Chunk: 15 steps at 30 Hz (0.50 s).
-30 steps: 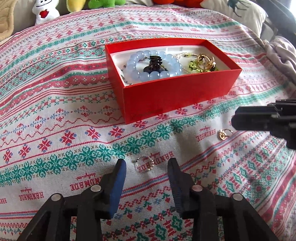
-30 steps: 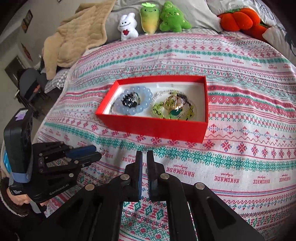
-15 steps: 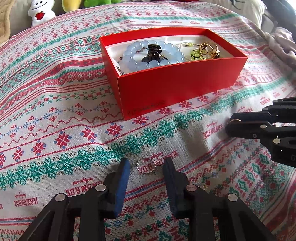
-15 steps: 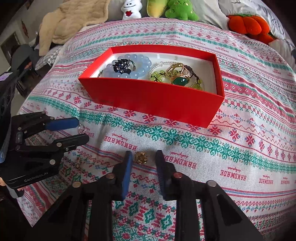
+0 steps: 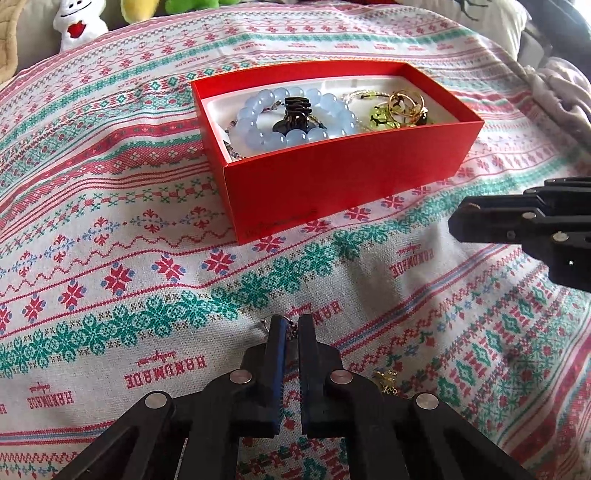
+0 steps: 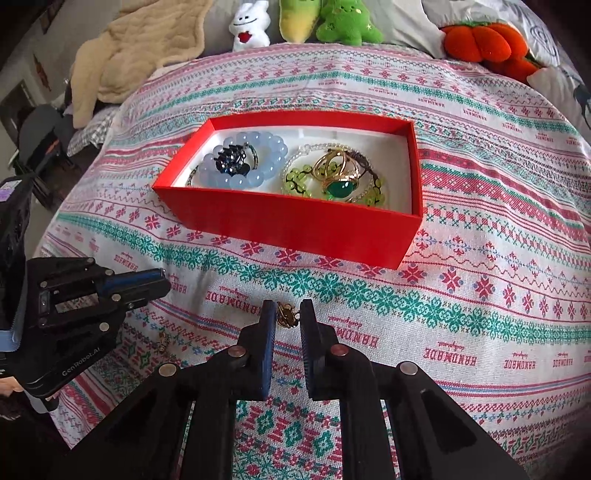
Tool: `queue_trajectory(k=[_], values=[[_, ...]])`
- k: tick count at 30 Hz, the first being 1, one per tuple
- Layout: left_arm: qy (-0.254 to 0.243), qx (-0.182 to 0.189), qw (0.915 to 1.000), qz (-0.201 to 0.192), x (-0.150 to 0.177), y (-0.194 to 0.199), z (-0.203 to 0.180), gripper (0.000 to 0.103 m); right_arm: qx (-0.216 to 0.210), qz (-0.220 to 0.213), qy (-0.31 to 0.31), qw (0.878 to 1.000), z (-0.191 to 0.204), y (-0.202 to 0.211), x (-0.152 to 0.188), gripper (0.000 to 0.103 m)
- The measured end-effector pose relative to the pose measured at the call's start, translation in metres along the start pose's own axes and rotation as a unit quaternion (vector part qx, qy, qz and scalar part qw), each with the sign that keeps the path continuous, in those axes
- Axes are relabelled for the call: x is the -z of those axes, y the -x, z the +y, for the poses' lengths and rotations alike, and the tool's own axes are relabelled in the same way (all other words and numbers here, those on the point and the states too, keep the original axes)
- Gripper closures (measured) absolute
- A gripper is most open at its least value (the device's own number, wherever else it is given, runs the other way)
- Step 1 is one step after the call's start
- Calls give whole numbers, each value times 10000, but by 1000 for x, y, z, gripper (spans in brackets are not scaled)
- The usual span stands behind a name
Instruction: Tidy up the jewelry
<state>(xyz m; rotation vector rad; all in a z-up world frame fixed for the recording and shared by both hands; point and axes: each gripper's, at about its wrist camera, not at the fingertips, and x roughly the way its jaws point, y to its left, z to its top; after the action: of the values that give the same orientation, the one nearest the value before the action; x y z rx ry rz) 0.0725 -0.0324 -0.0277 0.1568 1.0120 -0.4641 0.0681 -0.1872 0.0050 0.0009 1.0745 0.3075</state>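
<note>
While the left wrist view looks down over a patterned bedspread [image 5: 110, 236], the left tool [image 5: 291, 328] sits low on the cloth with its jaws clenched on a small silver ring [image 5: 292, 329], of which only a bit of chain-like edge shows between the pads. Beyond it stands an open red box [image 5: 332, 184] holding a pale blue bead bracelet [image 5: 295, 122], a dark hair claw [image 5: 295, 116] lying within the bracelet's loop, and gold rings [image 5: 406, 105] over green beads. A small gold earring [image 5: 386, 380] lies on the cloth just right of the tool. The right tool [image 5: 458, 221] enters from the right edge.

From the right wrist view, the right tool [image 6: 288, 314] is grasping a gold ring [image 6: 286, 315] against the bedspread, pads close on either side. The left tool [image 6: 159, 286] appears at left, clenched. The red box [image 6: 295, 221] sits ahead, a green-stone ring [image 6: 340, 188] among its contents. Plush toys [image 6: 332, 22] line the far edge of the bed.
</note>
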Motion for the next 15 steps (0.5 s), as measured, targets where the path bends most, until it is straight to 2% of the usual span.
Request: queue_trajectory(k=[12, 15], values=[[160, -89, 9994, -302, -7, 25, 13, 103, -13, -236, -129, 9996, -5, 19, -5, 89], [117, 31, 9994, -330, -9, 30, 13, 103, -29, -280, -151, 9995, -6, 22, -7, 89]])
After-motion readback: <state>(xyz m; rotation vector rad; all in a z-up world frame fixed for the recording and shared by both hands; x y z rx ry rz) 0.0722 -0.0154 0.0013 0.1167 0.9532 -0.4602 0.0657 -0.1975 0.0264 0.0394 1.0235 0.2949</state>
